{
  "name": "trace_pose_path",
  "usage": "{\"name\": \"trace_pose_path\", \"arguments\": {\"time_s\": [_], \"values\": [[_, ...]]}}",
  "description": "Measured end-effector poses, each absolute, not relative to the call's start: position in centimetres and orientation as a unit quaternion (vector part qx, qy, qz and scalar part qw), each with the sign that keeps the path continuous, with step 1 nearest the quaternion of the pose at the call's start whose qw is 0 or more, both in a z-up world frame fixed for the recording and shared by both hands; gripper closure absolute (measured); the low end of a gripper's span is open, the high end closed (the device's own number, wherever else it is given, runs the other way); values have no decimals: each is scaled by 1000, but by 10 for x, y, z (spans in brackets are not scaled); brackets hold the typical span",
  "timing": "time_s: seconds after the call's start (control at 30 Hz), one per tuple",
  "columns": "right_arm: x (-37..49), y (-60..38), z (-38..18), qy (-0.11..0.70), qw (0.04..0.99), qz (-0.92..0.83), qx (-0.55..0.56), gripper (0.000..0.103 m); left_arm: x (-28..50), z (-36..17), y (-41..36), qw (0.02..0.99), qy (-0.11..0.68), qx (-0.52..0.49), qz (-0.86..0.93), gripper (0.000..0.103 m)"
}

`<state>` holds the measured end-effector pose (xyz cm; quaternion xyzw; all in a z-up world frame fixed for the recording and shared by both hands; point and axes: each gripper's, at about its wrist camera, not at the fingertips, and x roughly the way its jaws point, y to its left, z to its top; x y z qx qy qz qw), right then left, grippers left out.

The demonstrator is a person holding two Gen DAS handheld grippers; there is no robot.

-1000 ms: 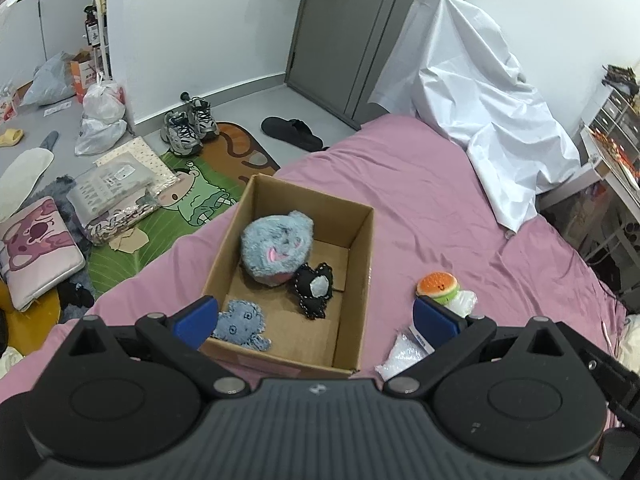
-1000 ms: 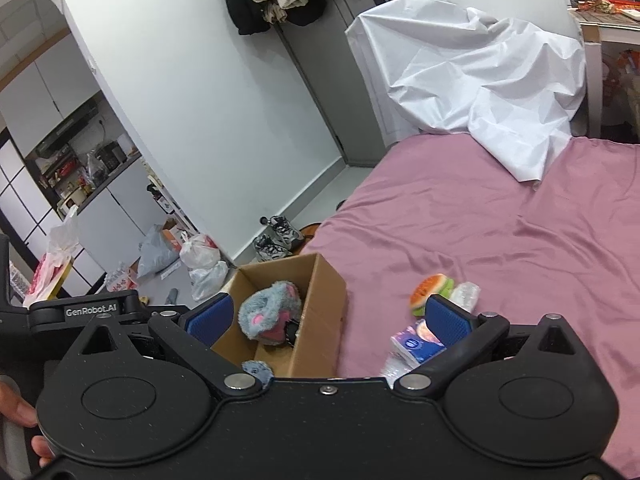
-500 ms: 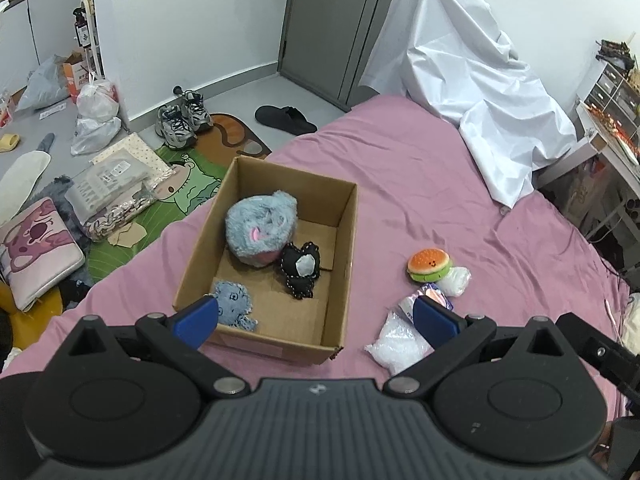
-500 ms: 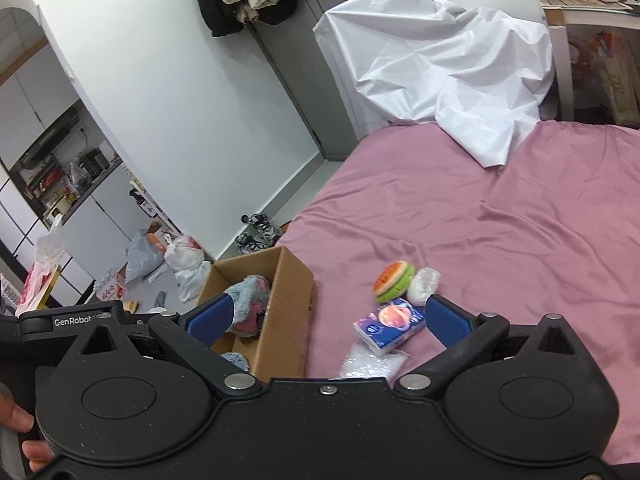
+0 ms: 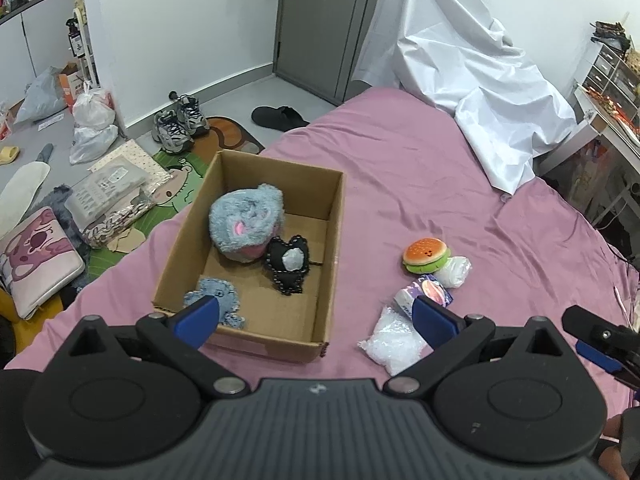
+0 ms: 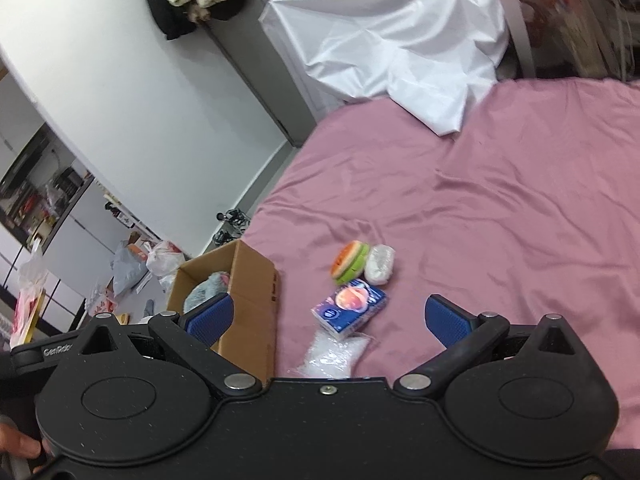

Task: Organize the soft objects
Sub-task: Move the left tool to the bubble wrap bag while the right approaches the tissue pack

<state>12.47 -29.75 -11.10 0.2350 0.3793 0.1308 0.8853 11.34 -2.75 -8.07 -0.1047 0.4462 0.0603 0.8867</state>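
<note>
An open cardboard box (image 5: 334,216) (image 6: 256,280) rests on the pink bed. Inside lie a fluffy blue-grey plush (image 5: 246,222), a black heart-shaped cushion (image 5: 289,266) and a small blue flat plush (image 5: 219,294). To its right on the sheet sit a burger toy (image 5: 425,254) (image 6: 350,261), a small white bag (image 5: 454,270) (image 6: 380,264), a blue tissue pack (image 5: 426,294) (image 6: 350,306) and a clear bag of white filling (image 5: 394,344) (image 6: 334,354). My left gripper (image 5: 316,316) is open above the box's near edge. My right gripper (image 6: 328,316) is open, empty, over the tissue pack.
A white sheet (image 5: 460,80) covers something at the bed's far end. Shoes (image 5: 180,122), a slipper (image 5: 280,117), bags and a patterned mat (image 5: 176,196) clutter the floor left of the bed. A shelf unit (image 5: 612,88) stands at the right.
Both grippers have drawn back and risen, so the box and loose items look farther off. The right view has swung right, bringing the tissue pack between its fingers.
</note>
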Motion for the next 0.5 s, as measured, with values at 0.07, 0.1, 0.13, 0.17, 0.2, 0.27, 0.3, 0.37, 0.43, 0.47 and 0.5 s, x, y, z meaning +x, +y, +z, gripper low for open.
{"name": "trace_pose_path", "arguments": {"time_s": [0.07,0.1,0.13,0.17,0.2,0.27,0.3,0.37,0.43,0.47,0.5], "values": [[127,-303,-118,387,879,122,249,0,116,-84,-32,887,445,-105,55,2],[128,-305,-121,391,876,117,256,0,117,-86,-34,887,446,-104,52,3],[129,-307,-124,393,874,113,262,0,118,-88,-37,887,447,-103,49,3],[130,-310,-127,396,872,108,267,0,119,-90,-39,887,448,-103,46,3],[131,-311,-129,399,870,104,271,0,121,-92,-41,886,449,-104,43,3],[133,-313,-134,403,866,101,278,0,124,-97,-48,886,450,-105,36,3],[135,-313,-136,405,864,101,283,0,125,-99,-50,886,450,-105,32,3],[138,-314,-141,411,859,100,287,0,130,-105,-57,884,454,-104,26,3],[142,-314,-146,419,855,98,289,0,134,-111,-63,882,460,-102,21,3],[144,-314,-148,422,853,97,291,0,137,-115,-67,880,463,-101,18,4],[146,-314,-150,425,851,97,293,0,138,-119,-70,879,466,-101,16,4]]}}
